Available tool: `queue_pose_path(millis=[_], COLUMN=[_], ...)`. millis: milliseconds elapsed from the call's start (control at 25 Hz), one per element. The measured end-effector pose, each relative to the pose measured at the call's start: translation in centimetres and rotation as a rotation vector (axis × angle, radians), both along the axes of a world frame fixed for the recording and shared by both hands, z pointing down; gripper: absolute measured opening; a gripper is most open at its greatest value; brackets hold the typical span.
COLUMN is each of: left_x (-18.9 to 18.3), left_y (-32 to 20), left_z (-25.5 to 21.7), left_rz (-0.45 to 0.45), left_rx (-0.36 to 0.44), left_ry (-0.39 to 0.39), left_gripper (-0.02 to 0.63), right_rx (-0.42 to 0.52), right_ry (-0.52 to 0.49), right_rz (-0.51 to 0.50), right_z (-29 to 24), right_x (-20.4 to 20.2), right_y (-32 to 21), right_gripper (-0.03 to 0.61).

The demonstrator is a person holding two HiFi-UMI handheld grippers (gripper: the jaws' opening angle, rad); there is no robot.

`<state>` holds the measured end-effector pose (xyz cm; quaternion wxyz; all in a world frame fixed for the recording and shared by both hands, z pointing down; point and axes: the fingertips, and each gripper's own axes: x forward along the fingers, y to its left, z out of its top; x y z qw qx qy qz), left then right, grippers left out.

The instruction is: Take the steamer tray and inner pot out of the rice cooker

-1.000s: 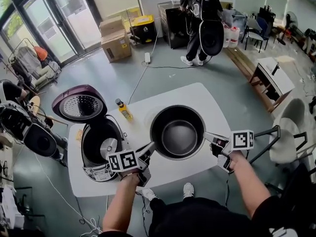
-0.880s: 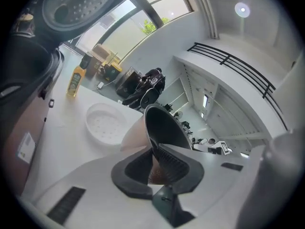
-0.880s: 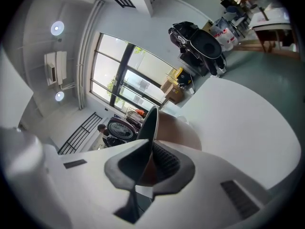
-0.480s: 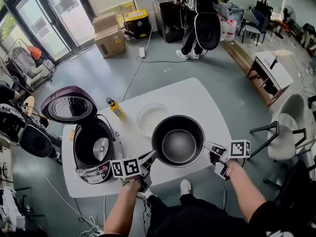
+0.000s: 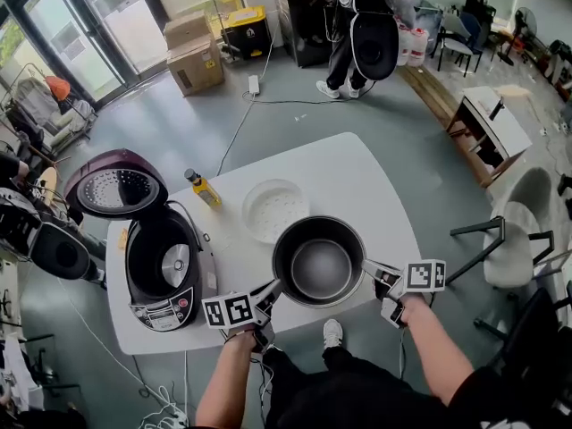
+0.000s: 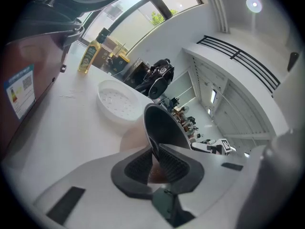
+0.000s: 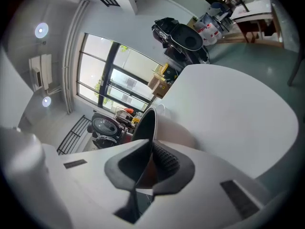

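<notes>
Inner pot (image 5: 320, 262) is being held near the table's (image 5: 357, 177) front edge, left gripper (image 5: 273, 288) and right gripper (image 5: 372, 267) pinching opposite sides of its rim. Steamer tray (image 5: 274, 209) is lying just behind it, mid-table.

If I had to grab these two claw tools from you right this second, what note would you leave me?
Left gripper: shut on the pot's rim, on its left side.
Right gripper: shut on the rim, on the opposite side.
Pot: held between both, low over the table; whether it touches down I cannot tell.
Steamer tray: on the table, just behind the pot.
Rice cooker: at the table's left end, lid open, nothing inside.
Done: tray and pot are both out.
Left: probably rest the pot on the table and let go.
</notes>
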<state>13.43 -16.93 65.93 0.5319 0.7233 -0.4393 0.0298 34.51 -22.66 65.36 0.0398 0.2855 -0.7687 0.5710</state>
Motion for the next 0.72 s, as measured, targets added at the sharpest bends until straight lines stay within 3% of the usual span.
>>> queue_pose_path(millis=[200, 360, 520, 600, 720], left_x=[-0.3, -0.7, -2.6, -3.7, -5.0], left_y=[-0.6, -0.9, -1.2, -1.7, -2.8], left_z=[0.5, 0.5, -1.2, -2.9, -6.2], left_rz=[-0.011, -0.043, -0.098, -0.125, -0.155], left_rx=[0.033, 0.043, 0.085, 0.133, 0.230], left_ry=[-0.028, -0.081, -0.180, -0.229, -0.338], left_gripper=[0.045, 0.061, 0.181, 0.214, 0.328], right_rx=[0.019, 0.089, 0.189, 0.272, 0.409], right_ry=[0.071, 0.158, 0.256, 0.312, 0.376], right_rz=[-0.011, -0.009, 0.034, 0.053, 0.045], right_z=[1.2, 1.2, -0.8, -2.5, -5.9], right_x=[-0.2, 0.0, 1.3, 1.7, 0.7], right_y=[-0.2, -0.5, -1.6, -2.5, -3.5], right_gripper=[0.025, 0.033, 0.134, 0.183, 0.260])
